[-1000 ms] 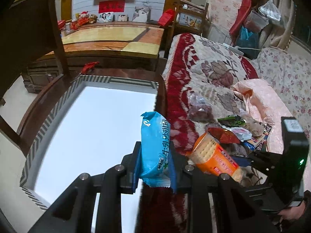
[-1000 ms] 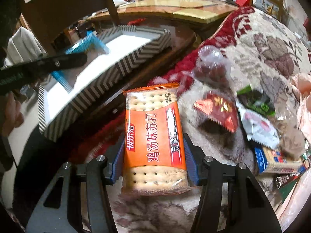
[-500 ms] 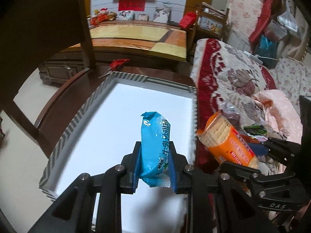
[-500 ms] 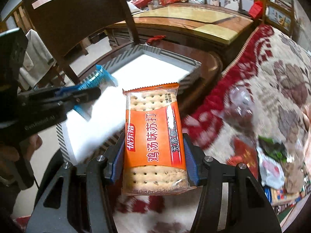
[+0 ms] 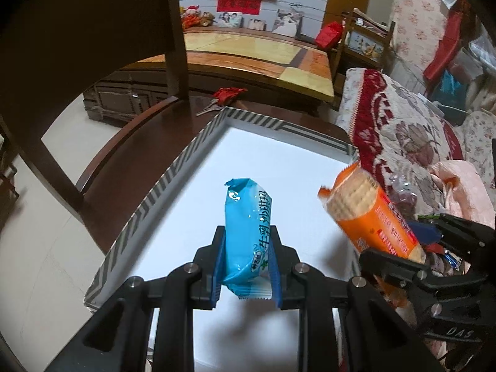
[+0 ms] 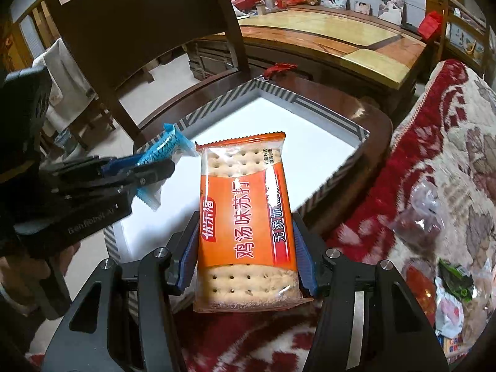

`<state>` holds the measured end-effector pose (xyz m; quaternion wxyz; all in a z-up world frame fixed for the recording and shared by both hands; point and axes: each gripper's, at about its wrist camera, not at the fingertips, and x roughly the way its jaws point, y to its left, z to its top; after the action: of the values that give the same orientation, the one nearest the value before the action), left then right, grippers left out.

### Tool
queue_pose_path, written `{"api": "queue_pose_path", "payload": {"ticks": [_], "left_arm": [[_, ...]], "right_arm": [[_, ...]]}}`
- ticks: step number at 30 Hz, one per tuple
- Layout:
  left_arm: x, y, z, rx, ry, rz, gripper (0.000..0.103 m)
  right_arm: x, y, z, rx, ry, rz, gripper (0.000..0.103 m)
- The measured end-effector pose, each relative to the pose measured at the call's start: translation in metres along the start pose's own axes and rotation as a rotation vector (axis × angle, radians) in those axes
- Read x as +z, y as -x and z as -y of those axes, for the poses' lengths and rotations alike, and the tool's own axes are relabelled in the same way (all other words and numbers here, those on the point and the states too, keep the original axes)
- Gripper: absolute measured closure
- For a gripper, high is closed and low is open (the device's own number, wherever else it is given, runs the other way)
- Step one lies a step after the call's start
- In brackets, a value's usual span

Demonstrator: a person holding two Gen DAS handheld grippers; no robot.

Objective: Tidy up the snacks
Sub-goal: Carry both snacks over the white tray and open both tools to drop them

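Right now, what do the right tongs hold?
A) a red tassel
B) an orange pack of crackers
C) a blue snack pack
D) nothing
B: in the right wrist view the right tongs are closed on the orange pack of crackers, their blue pads pressing both of its sides.

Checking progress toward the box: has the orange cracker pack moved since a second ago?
Yes. In the right wrist view the orange cracker pack, clamped in the right hand-held gripper, has travelled from over the sofa blanket to the striped box.
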<state>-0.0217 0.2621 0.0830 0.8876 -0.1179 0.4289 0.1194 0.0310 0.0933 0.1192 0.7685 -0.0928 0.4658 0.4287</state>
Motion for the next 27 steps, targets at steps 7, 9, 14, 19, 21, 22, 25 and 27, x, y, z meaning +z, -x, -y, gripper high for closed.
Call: {"api": "queue_pose_path", "payload": {"ticks": [7, 9, 14, 19, 21, 22, 25, 27], "left_arm": [[0.0, -0.012, -0.01, 0.02, 0.036, -0.024, 0.076], [0.0, -0.016, -0.014, 0.026, 0.045, -0.031, 0.076], [-0.001, -0.022, -0.017, 0.036, 0.048, -0.04, 0.076], [-0.004, -0.025, -0.018, 0.055, 0.049, -0.047, 0.076], [-0.005, -0.027, -0.019, 0.059, 0.043, -0.05, 0.076], [-0.005, -0.027, -0.019, 0.061, 0.043, -0.051, 0.076], [-0.007, -0.03, -0.02, 0.069, 0.055, -0.057, 0.076], [-0.007, -0.033, -0.023, 0.074, 0.066, -0.065, 0.076]], "right_arm": [[0.021, -0.019, 0.002, 0.026, -0.048, 0.0, 0.049], [0.025, -0.025, 0.0, 0.028, -0.044, -0.007, 0.049], [0.035, -0.046, -0.005, 0.025, -0.033, -0.034, 0.049], [0.039, -0.068, -0.007, 0.018, -0.022, -0.074, 0.049], [0.039, -0.076, -0.007, 0.013, -0.016, -0.089, 0.049], [0.039, -0.08, -0.008, 0.008, -0.01, -0.096, 0.049], [0.037, -0.087, -0.01, -0.001, 0.002, -0.113, 0.049], [0.036, -0.09, -0.01, -0.004, 0.004, -0.121, 0.049]]}}
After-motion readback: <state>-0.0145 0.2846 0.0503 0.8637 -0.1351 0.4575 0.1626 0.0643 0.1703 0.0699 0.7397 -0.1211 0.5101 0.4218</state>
